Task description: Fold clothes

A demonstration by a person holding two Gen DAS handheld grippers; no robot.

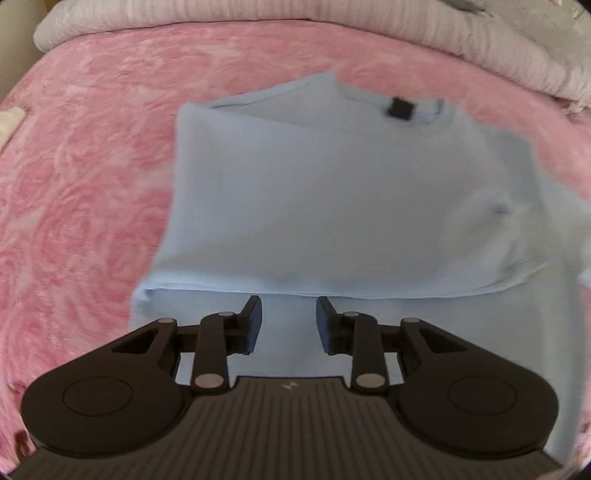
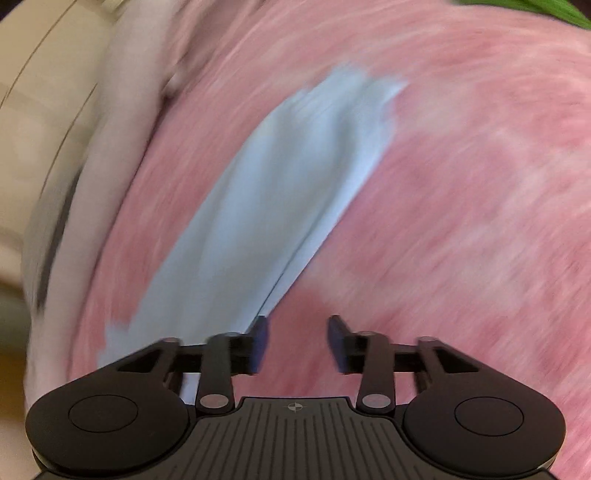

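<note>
A light blue T-shirt (image 1: 332, 199) lies partly folded on the pink blanket (image 1: 85, 184), collar and black neck label (image 1: 400, 108) at the far end. My left gripper (image 1: 289, 325) is open and empty, hovering just above the shirt's near part, below a folded edge. In the right wrist view the shirt (image 2: 266, 206) shows as a long blue strip, blurred by motion. My right gripper (image 2: 298, 345) is open and empty over the pink blanket (image 2: 461, 221), its left finger at the shirt's near edge.
A grey-white ribbed quilt (image 1: 332, 26) is bunched along the far edge of the bed. A cream patch (image 1: 9, 122) shows at the left edge. In the right view, a pale quilt (image 2: 122, 122) and something green (image 2: 546, 9) border the blanket.
</note>
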